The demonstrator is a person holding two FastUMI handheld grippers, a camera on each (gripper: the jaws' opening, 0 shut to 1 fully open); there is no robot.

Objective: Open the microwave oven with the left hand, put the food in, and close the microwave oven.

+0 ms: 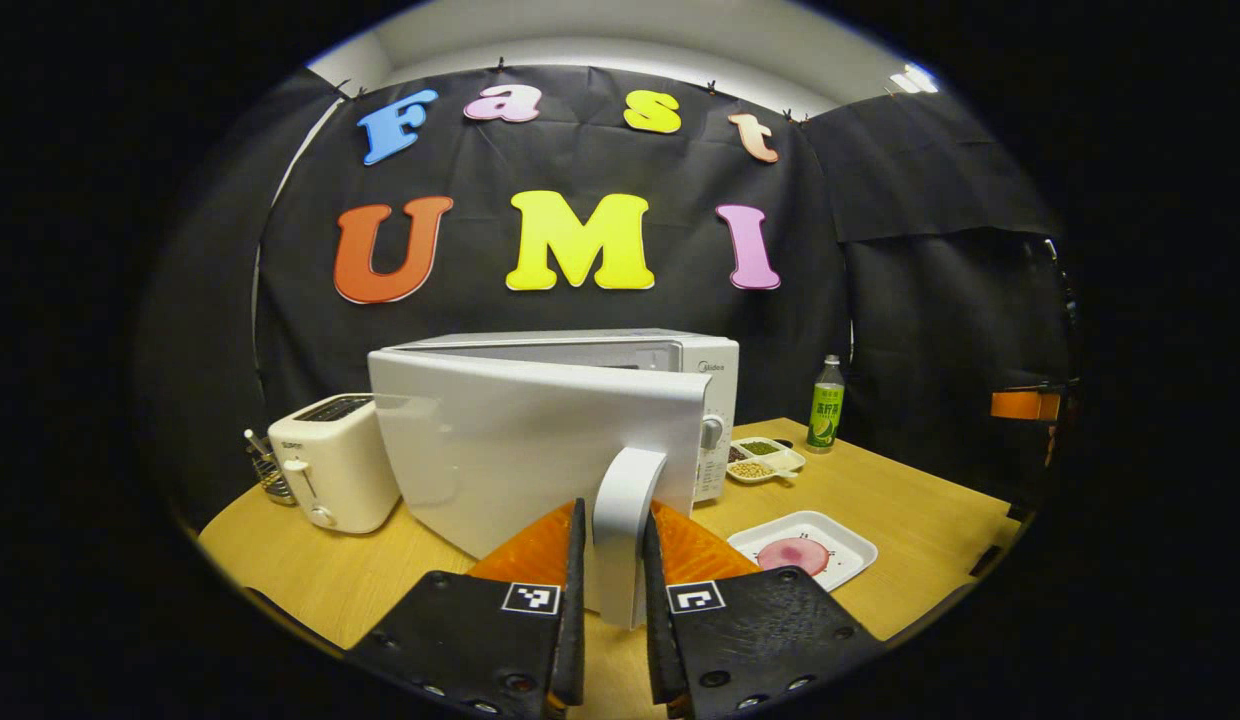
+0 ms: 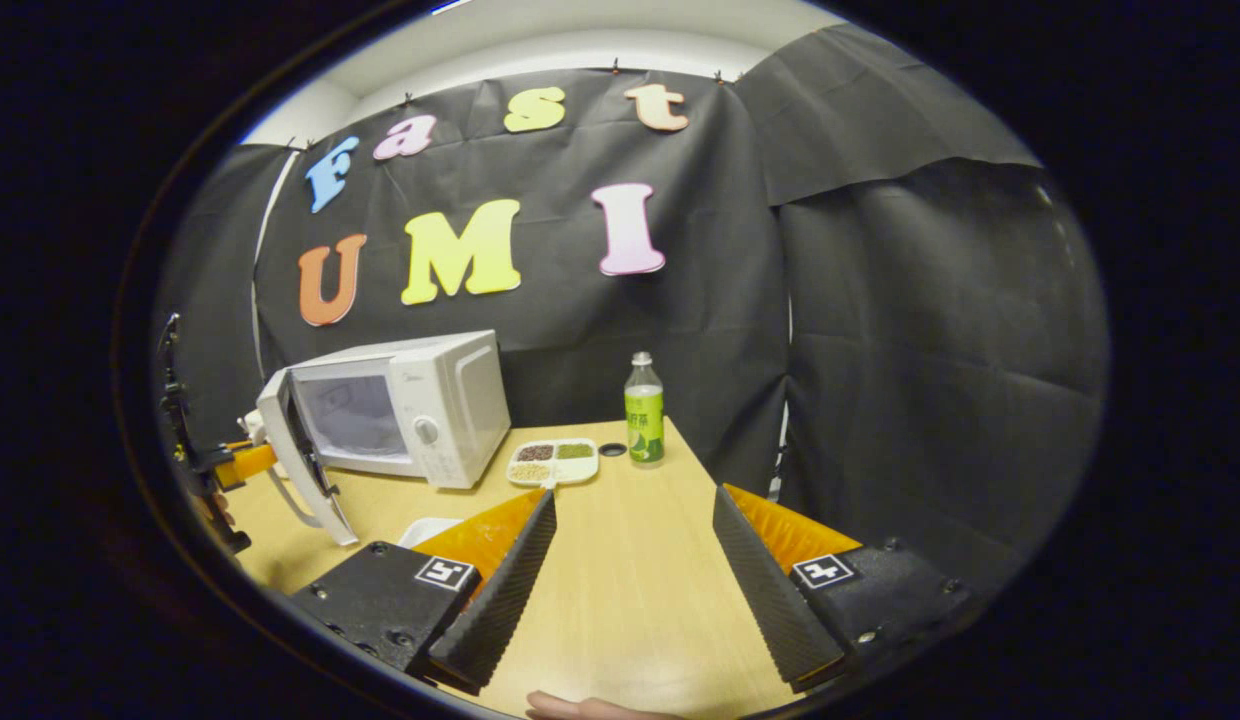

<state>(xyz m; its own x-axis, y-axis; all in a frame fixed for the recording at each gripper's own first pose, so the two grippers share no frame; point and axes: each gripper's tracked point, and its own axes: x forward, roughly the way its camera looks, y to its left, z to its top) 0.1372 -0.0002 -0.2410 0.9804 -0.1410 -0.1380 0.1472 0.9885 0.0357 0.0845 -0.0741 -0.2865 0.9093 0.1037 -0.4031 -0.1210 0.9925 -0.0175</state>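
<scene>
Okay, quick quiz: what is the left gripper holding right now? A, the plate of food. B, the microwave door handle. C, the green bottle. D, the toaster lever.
B: the left gripper has both fingers closed on the microwave door handle, and the door stands partly swung open; the right gripper view shows it ajar too.

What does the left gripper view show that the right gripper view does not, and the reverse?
Left gripper view: the toaster, the pink food, and a close look at the left gripper shut on the door handle. Right gripper view: the right gripper, jaws open over the table, a black cap beside the green bottle, and the open door's inner side. Both: microwave, green bottle, divided dish.
</scene>
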